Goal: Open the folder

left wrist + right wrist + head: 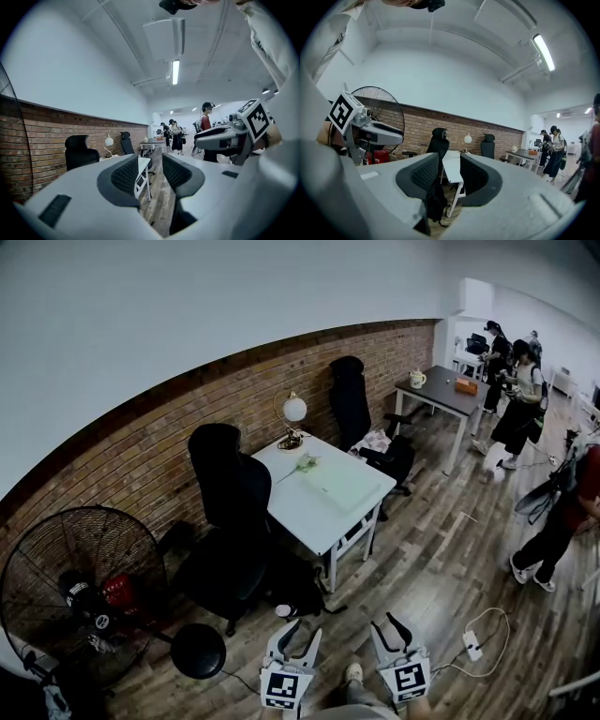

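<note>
Head view: the folder (339, 486) lies flat and shut on the white bench (300, 512), toward its right edge, with a lamp (293, 413) at the far corner. My left tongs (302, 634) and right tongs (386, 626) hang side by side over the floor, well apart from the bench.

Left gripper view: the tongs stand apart with nothing between them, pointing level toward the bench.

Right gripper view: these are likewise spread and empty. I judge both are held ready for the cover's edge.
</note>
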Demonstrator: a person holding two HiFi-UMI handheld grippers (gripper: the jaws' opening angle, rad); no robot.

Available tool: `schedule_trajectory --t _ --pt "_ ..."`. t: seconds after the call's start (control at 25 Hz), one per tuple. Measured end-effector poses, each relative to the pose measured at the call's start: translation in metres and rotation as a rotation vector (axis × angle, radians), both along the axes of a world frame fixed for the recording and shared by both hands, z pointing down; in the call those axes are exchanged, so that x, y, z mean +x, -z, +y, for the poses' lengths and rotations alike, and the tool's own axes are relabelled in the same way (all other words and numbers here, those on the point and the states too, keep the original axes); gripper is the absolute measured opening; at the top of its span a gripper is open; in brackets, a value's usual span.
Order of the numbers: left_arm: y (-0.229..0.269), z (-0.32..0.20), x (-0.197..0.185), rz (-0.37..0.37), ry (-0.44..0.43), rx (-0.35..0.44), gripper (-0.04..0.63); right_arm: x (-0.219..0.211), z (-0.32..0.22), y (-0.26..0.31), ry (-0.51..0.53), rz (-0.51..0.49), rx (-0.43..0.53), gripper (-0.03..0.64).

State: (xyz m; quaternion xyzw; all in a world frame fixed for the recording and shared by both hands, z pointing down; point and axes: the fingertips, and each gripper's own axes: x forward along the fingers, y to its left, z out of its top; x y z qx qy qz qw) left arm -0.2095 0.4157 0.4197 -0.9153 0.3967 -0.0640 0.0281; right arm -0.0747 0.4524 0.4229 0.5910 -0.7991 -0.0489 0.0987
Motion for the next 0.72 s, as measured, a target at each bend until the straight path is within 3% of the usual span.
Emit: schedule_trajectory --t 0.16,0.72 --pt "-0.004 -0.026 0.014 0.0 0.029 -0.051 0.153 0.015 -0.027 -0.003 0.013 -0.011 -0.012 0.127" --pt "-0.004 -0.102 0.075 -0.034 0.084 -0.031 0.147 0.08 -0.109 -0.002 0.078 -0.027 -0.02 0.127"
